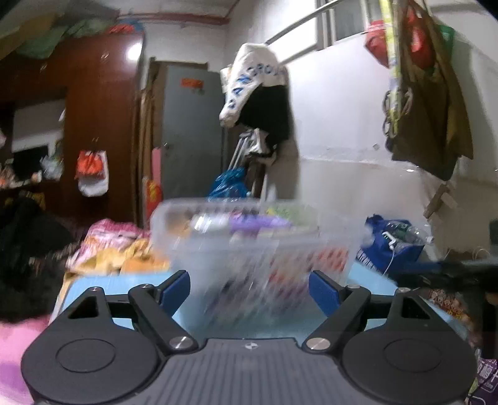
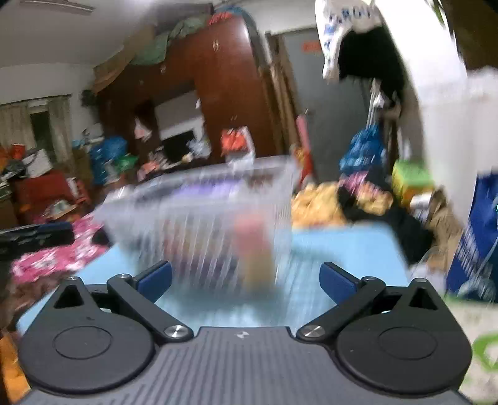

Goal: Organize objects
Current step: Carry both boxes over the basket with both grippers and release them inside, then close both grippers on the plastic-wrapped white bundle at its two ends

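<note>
Both my left claw (image 1: 249, 288) and right claw (image 2: 246, 280) hang released, nothing held. The clear bin (image 1: 252, 236) sits mid-bench (image 1: 93, 280), already loaded, so I'd guess mostly done.

A lived-in home, prob. a bedroom used for storage too. Ahead of the jaws and to the left stands a tall dark-red wooden wardrobe (image 2: 224, 78) w/ bundles of cloth piled on top; beside it a grey door (image 1: 190, 124). Clothes hang from a rail (image 1: 298, 28) up high to the right, incl. a white garment (image 1: 249, 78) w/ blue lettering. Plastic bags dangle off the wardrobe, e.g. an orange-and-white bag (image 1: 91, 171). Crumpled floral bedding (image 2: 53, 252) lies low to the left, beside a light-blue table (image 2: 342, 249). Cloth bags (image 1: 426, 102) hang on the white wall, far right.
</note>
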